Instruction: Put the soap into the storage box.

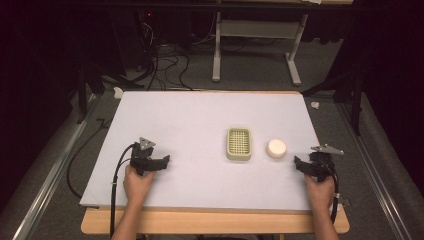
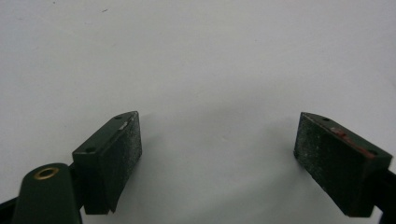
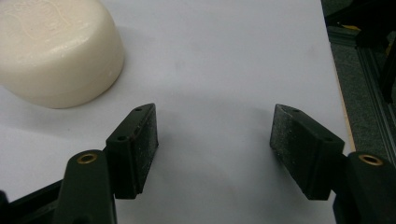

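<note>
A round cream soap bar (image 1: pixel 276 148) lies on the white table surface (image 1: pixel 200 120), just right of a pale green rectangular soap dish (image 1: pixel 238 143) with a slotted grid top. My right gripper (image 1: pixel 299 162) rests near the table's right edge, a short way right of the soap and slightly nearer, open with nothing between its jaws. In the right gripper view the soap bar (image 3: pixel 56 49) sits ahead and to the left of the open gripper (image 3: pixel 215 126). My left gripper (image 1: pixel 162 161) lies at the front left, open over bare table, and its own view shows the gripper (image 2: pixel 217 133) with jaws wide apart.
The white board lies on a wooden tabletop (image 1: pixel 215 220) whose front edge shows below it. Metal rails (image 1: pixel 45 185) run along both sides. Cables (image 1: pixel 165 65) and a table frame (image 1: pixel 255 45) stand on the floor beyond the far edge.
</note>
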The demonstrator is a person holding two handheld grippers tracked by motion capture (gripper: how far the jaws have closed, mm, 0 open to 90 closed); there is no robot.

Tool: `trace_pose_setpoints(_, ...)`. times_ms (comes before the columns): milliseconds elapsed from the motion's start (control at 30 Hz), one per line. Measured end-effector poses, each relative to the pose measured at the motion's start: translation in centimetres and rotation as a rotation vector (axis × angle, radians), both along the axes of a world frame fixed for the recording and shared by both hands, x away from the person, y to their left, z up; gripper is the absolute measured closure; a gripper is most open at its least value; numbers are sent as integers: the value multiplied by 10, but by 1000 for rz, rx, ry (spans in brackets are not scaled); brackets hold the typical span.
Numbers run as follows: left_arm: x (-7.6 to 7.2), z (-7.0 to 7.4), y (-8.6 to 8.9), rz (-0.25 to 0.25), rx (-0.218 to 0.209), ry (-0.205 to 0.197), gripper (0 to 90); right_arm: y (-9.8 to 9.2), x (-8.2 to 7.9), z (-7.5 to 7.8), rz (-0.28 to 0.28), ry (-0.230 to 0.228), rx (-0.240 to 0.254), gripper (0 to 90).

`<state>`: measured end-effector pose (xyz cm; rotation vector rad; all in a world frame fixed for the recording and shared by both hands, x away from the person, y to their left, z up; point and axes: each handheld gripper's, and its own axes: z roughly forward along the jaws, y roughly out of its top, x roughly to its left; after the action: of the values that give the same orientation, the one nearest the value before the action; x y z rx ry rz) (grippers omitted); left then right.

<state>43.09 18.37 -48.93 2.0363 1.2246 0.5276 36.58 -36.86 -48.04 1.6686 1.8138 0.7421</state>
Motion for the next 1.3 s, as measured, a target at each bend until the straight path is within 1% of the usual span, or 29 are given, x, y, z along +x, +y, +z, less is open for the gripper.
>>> trace_pose_setpoints(967,0,0,1,2,-2,3,158,0,0,0,2,3,1,328)
trace_pose_setpoints(1100,1,0,1,1,-1,5,158,-2,1,1,9,11,18,301)
trace_pose_setpoints(1133,1,0,1,1,-2,5,158,-3,2,1,26,18,28,267)
trace_pose_setpoints(1167,1,0,1,1,-2,5,158,-2,2,1,28,15,31,266)
trace_pose_setpoints(1300,1,0,1,2,-4,4,159,-1,2,1,36,19,6,256)
